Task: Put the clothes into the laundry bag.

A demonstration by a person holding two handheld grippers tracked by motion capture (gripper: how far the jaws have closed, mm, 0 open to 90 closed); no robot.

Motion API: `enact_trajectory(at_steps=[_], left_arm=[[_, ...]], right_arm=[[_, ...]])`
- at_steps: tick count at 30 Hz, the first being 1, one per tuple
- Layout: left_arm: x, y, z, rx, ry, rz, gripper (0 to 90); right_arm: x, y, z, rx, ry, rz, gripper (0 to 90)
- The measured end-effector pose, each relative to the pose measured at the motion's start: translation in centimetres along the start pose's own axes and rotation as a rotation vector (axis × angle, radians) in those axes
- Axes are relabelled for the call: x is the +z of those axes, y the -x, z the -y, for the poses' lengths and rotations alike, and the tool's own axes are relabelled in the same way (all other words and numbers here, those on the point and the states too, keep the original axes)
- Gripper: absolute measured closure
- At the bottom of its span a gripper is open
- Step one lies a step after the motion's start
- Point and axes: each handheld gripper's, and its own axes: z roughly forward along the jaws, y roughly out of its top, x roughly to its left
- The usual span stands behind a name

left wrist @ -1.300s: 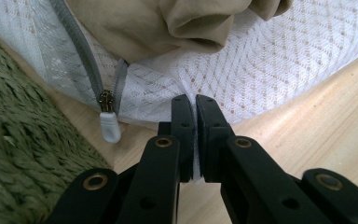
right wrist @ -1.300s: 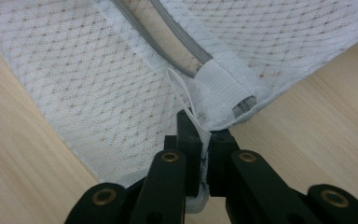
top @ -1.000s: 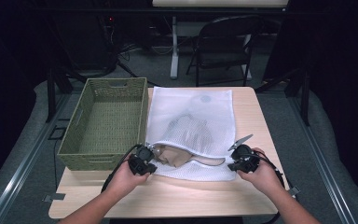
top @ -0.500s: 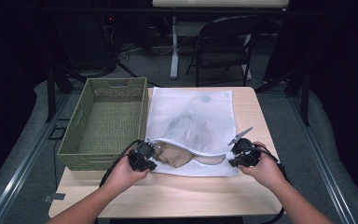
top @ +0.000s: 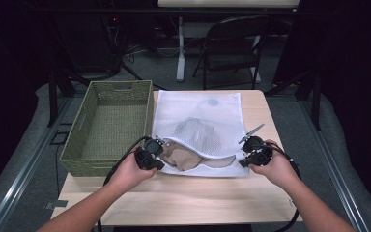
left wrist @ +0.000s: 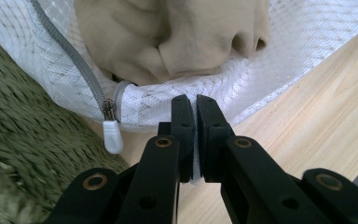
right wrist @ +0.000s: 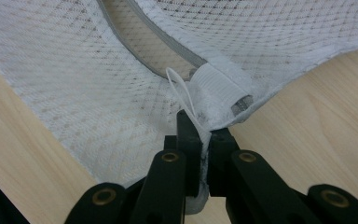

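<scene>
Where unzipped, white mesh bag, beige garment protruding

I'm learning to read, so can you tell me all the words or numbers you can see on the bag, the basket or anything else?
There are none to read.
Mesh laundry bag: one small round mark near its far edge, too blurred to read.
Green woven basket: no words or numbers.
White zipper pull: no words or numbers.
</scene>
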Motion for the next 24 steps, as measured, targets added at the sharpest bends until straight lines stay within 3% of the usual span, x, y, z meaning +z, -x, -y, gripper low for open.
enact_trajectory(at_steps=[8, 16, 24], left_arm=[[-0.8, 0.0, -0.5, 0.008, 0.002, 0.000, 86.7], [-1.3, -0.4, -0.9, 0.001, -0.004, 0.007, 86.7], [-2.1, -1.1, -1.4, -0.012, -0.026, 0.029, 86.6]], right_arm=[[-0.1, 0.0, -0.3, -0.010, -0.002, -0.011, 87.0], [-0.6, -0.1, -0.6, -0.008, 0.016, 0.003, 87.0], [-1.4, -0.1, -1.2, -0.032, 0.001, 0.023, 86.9]])
